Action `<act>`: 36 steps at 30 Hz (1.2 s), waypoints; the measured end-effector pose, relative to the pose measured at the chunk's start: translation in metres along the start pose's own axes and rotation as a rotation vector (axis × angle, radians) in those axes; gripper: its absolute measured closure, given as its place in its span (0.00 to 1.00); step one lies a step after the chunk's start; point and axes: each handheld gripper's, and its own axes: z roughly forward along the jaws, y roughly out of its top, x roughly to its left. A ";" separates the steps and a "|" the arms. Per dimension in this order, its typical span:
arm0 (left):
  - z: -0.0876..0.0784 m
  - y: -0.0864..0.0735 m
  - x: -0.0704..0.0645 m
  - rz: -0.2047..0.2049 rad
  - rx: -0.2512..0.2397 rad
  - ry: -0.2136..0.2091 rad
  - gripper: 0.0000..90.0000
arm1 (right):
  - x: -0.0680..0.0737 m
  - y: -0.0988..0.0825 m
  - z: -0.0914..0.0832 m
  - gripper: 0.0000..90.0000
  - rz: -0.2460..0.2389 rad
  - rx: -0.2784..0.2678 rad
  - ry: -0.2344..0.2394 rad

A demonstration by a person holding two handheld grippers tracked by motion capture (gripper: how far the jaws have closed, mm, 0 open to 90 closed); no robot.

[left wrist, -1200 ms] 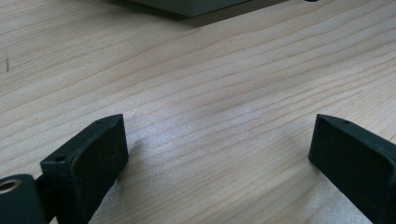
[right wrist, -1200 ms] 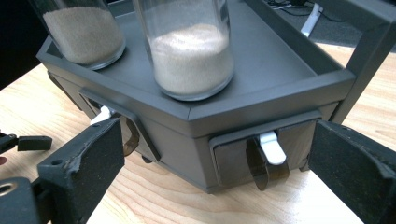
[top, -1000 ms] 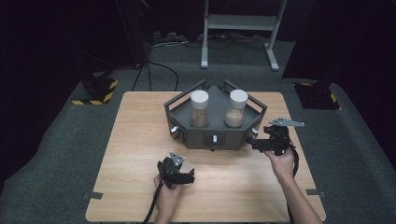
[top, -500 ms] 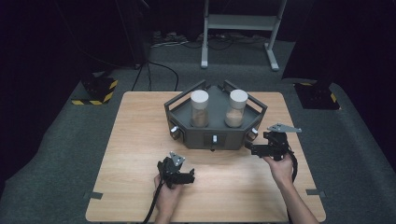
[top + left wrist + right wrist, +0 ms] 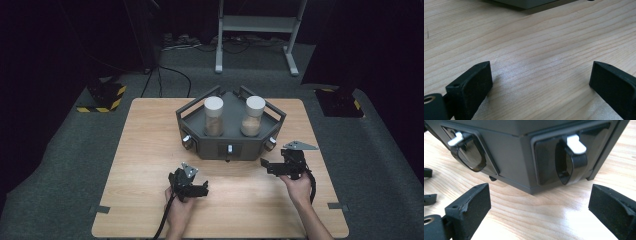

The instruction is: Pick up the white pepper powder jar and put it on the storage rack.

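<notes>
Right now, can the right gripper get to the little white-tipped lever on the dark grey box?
Probably yes. The right gripper is open, facing the white-tipped lever on the dark grey box, with only bare wooden table between.

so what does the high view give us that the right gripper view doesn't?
High view alone: two capped jars on top of the grey box, both hands, the left tool, the floor. Right gripper view alone: close detail of the box's white-tipped levers and the right tool with its jaws wide open. Both: box and table.
</notes>
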 end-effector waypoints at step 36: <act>0.000 0.000 0.000 0.001 0.000 0.000 0.05 | 0.028 -0.039 0.025 0.06 -0.052 0.122 -0.072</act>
